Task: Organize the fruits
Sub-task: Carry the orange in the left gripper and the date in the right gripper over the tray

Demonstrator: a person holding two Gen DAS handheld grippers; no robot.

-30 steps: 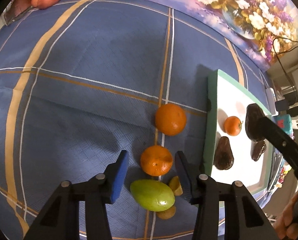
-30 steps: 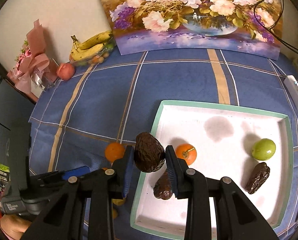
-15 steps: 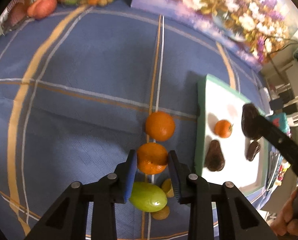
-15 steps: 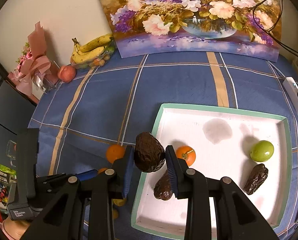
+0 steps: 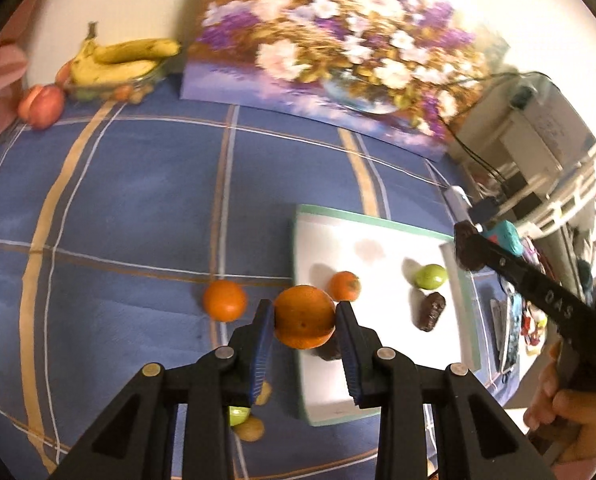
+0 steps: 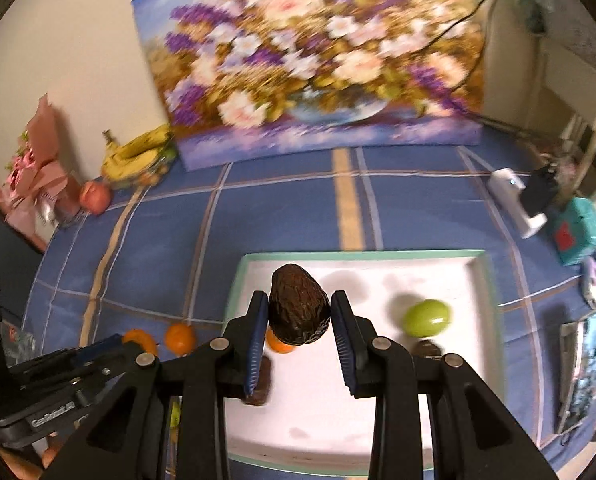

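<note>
Both hand-held grippers are clamped on fruit: the left hand-held gripper [image 5: 304, 322] squeezes a round orange [image 5: 304, 322] between its ribbed blue pads [image 5: 262, 356], lifted clear of the table, while the right hand-held gripper [image 6: 298, 318] pinches a dark brown avocado [image 6: 298, 308] with wrinkled, pebbly skin, pointed end up, above the tray. Under the left one, a green fruit [image 5: 238, 415] and two small yellowish ones [image 5: 250, 429] lie on the cloth, partly hidden by the fingers. Just past it, a second orange [image 5: 223, 300] rests on the blue plaid tablecloth [image 5: 137, 200], beside the tray's left edge. The tray [image 6: 378, 258] is square, white inside with a pale green rim; on it lie a small tangerine [image 5: 345, 286], a smooth green fruit [image 6: 426, 318], and two dark brown, rough pieces [image 5: 430, 311], one mostly hidden behind the grippers. At the table's far edge stand a blurred flower painting [image 6: 310, 64], a bunch of yellow bananas [image 5: 121, 60] in a clear dish, and a reddish peach [image 5: 41, 106]. A person's hand [image 5: 562, 412] grips the right tool's handle.
</note>
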